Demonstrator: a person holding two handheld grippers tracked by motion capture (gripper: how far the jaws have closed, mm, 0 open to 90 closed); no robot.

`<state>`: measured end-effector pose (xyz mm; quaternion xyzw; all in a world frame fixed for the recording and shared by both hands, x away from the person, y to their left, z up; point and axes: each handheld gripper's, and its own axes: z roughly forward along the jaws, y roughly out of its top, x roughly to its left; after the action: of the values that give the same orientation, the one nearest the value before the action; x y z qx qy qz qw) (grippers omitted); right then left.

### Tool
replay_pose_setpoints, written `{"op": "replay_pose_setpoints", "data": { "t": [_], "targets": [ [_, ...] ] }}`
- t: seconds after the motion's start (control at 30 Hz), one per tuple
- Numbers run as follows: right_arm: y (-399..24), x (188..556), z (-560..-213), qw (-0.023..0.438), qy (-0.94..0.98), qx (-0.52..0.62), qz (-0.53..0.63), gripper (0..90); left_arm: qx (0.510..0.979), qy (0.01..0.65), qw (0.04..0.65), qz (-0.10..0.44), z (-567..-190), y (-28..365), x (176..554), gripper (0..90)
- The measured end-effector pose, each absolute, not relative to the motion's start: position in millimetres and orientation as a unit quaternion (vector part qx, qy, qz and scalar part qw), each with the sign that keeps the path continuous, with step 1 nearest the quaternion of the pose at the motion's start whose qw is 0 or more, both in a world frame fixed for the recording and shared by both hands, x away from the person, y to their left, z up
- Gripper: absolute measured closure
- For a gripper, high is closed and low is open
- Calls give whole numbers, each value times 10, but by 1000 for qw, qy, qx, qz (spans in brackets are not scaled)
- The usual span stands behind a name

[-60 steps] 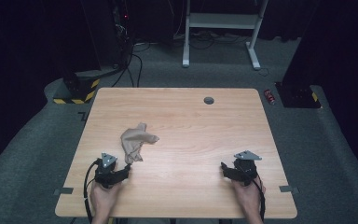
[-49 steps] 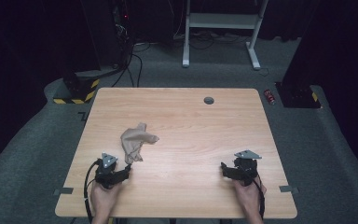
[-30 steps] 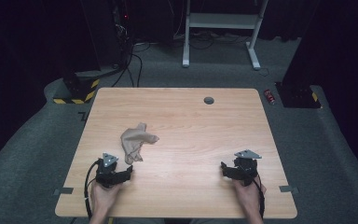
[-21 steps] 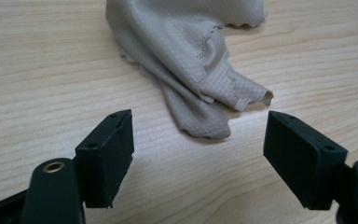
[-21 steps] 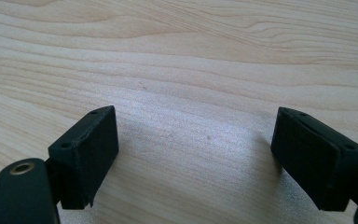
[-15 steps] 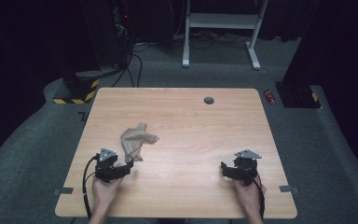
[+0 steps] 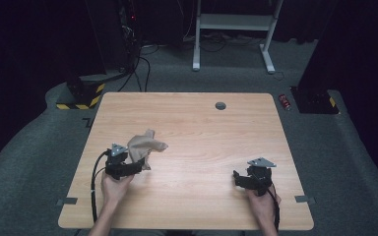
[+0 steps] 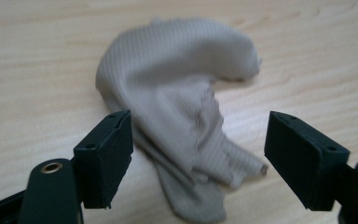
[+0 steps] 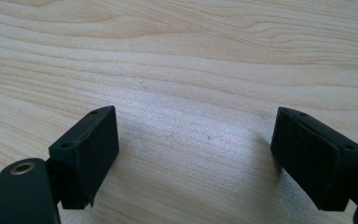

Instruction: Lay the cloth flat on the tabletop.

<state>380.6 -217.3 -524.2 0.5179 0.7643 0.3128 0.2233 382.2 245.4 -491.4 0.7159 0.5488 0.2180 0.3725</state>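
Where jaws gape: unlabelled beige cloth point(image 8: 177, 112)

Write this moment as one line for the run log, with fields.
left gripper: open, jaws astride beige cloth | right gripper: open, over bare table | cloth: crumpled, not gripped

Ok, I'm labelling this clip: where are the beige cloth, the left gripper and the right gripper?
beige cloth point(image 8: 168, 88): left gripper view, its ribbed middle.
left gripper point(image 8: 198, 158): left gripper view, midway between its open jaws.
right gripper point(image 9: 196, 154): right gripper view, midway between its open jaws.
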Motion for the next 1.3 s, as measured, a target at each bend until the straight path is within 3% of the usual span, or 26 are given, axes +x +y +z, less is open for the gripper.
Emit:
{"op": "replay_pose_setpoints", "data": {
  "t": [0.3, 0.77, 0.9, 0.93, 0.97, 1.13, 1.3],
  "targets": [
    [-2172, 3804, -5242, 223, 764, 518, 313, 151, 724, 556, 349, 211, -4962, 2357, 4088, 256],
    [-2171, 3804, -5242, 223, 764, 518, 313, 151, 725, 573, 310, 224, -5147, 2314, 4266, 345],
    [-2171, 3804, -5242, 223, 764, 519, 313, 151, 735, 563, 292, 241, -5171, 2301, 4268, 435],
    [-2171, 3804, -5242, 223, 764, 518, 313, 152, 736, 561, 291, 244, -5171, 2300, 4266, 522],
    [-2171, 3804, -5242, 223, 764, 518, 313, 152, 736, 559, 293, 244, -5168, 2304, 4262, 522],
    [-2170, 3802, -5242, 222, 764, 519, 313, 153, 742, 549, 305, 236, -5162, 2318, 4257, 780],
    [-2170, 3802, -5242, 222, 764, 519, 313, 153, 748, 536, 328, 214, -5149, 2266, 4237, 824]
  ]
}}
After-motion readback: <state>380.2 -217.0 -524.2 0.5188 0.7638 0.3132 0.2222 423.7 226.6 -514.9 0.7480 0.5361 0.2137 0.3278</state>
